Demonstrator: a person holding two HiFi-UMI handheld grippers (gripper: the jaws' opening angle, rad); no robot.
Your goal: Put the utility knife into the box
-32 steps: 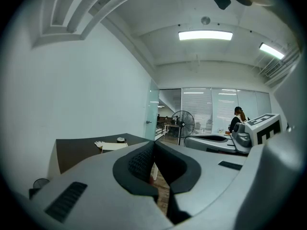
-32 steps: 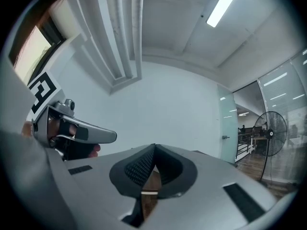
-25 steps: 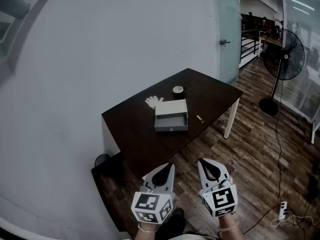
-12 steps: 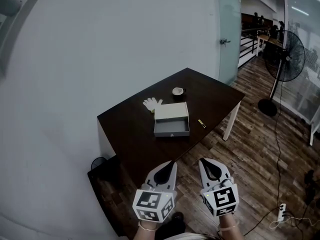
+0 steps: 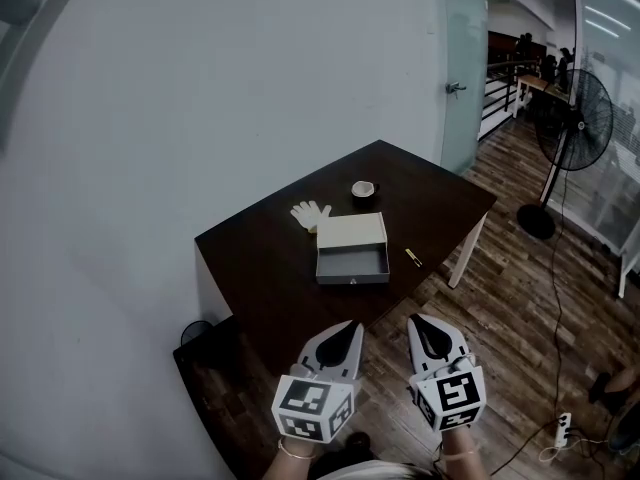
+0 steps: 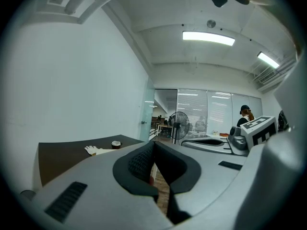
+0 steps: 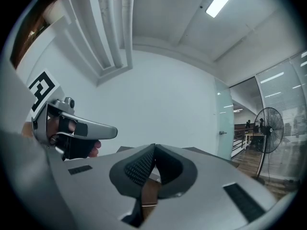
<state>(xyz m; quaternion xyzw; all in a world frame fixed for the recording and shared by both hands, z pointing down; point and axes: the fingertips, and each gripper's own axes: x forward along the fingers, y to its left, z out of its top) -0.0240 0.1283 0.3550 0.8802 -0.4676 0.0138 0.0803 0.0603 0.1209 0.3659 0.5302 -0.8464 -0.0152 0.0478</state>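
our left gripper (image 5: 346, 332) and right gripper (image 5: 424, 326) both closed, empty, well short of box (image 5: 352, 279); utility knife (image 5: 413, 258) right of box, clumsy nudge could knock it floorward.

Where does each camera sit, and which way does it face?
Head view: on the person's head, steeply down at the table and box; left hand-held gripper and right hand-held gripper show below.
Left gripper view: rides it, along shut jaws toward the table; the right one shows.
Right gripper view: same, toward the wall; the left one shows.
All share the fan.
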